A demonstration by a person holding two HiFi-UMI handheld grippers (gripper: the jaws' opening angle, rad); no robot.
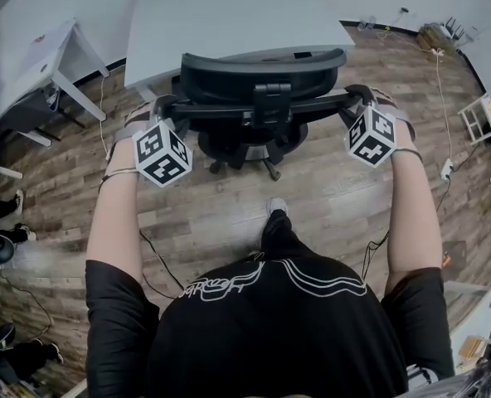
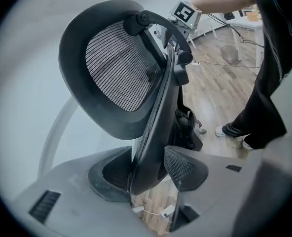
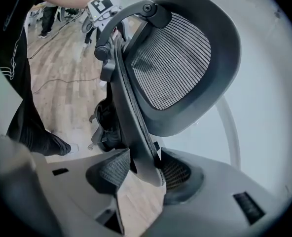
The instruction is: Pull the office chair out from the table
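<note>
A black mesh office chair (image 1: 258,98) stands on the wood floor, just in front of the white table (image 1: 229,15), its back towards me. My left gripper (image 1: 162,104) is shut on the left edge of the backrest frame. My right gripper (image 1: 357,98) is shut on the right edge. In the left gripper view the dark frame edge (image 2: 148,147) runs down between the pads of the left gripper (image 2: 146,174), with the mesh headrest (image 2: 119,68) above. The right gripper view mirrors this: the right gripper (image 3: 146,169) clamps the frame edge (image 3: 136,132) below the headrest (image 3: 170,63).
A second white desk (image 1: 38,65) stands at the left. Cables and a power strip (image 1: 446,168) lie on the floor at the right, near a white rack (image 1: 482,118). My shoe (image 1: 276,206) is just behind the chair base. Other people's feet (image 1: 5,210) show at the left edge.
</note>
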